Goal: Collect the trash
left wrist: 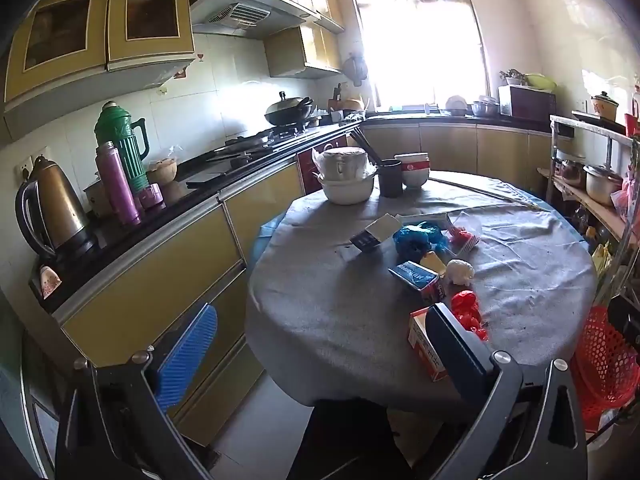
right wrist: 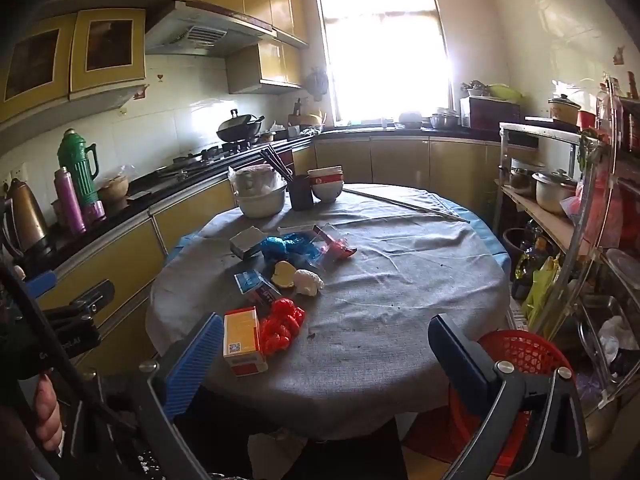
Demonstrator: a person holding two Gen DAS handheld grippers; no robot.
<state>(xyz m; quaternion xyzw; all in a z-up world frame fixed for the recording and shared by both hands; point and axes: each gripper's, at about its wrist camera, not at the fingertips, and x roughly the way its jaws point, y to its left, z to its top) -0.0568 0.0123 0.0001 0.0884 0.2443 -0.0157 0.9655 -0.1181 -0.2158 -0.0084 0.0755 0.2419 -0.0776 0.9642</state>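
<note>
**Both tools hanging spread at the near edge, no trash picked up yet**

The collecting step is only just beginning, judging by how things are lying. The left tool and the right tool are both hovering with fingers spread wide and nothing between them, tilting down toward the round worktop draped in grey cloth.

The trash is sitting in a loose cluster left of the worktop's middle: an orange-and-white cardboard carton standing nearest, a crumpled red plastic wrapper touching its right side, a blue-and-white box and a white crumpled paper ball just beyond, and a scrunched blue plastic bag farther off. A red mesh plastic basket is waiting below the worktop's near right edge, probably the bin.

The carton is lying just beyond the right tool's left finger, and close against the left tool's right finger. The next move is likely calling for one tool to reach forward, straddle the carton or wrapper, and squeeze.
</note>
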